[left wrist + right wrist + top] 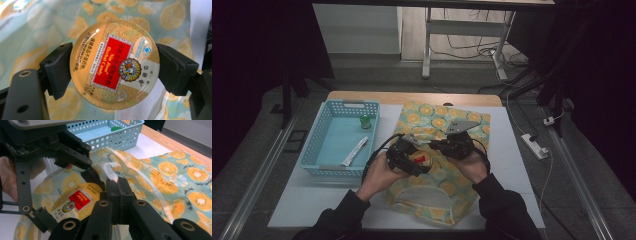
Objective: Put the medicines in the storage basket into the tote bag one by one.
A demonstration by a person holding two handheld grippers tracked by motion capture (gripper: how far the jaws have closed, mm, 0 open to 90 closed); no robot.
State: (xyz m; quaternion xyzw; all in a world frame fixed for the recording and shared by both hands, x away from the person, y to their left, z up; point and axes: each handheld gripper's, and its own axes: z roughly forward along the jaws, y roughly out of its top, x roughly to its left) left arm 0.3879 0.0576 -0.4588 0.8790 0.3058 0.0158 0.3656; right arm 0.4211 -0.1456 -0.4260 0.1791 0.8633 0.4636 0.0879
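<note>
A round gold tin of herbal candy (115,63) with a red label is clamped at its rim between the two black pads of my left gripper (116,68). In the high view the tin (421,160) hangs over a fabric bag (437,120) printed with orange slices. My right gripper (117,187) is shut on a clear plastic strap (110,168) of the bag (175,175), right beside the tin (75,200). From above, the right gripper (438,145) points left toward the left gripper (419,161), and the two nearly touch.
A light blue mesh basket (329,107) stands left of the bag, holding a green-capped bottle (365,121) and a white tube (355,151). A white mat (507,165) covers the wooden table. A power strip (534,145) and cables lie on the floor at right.
</note>
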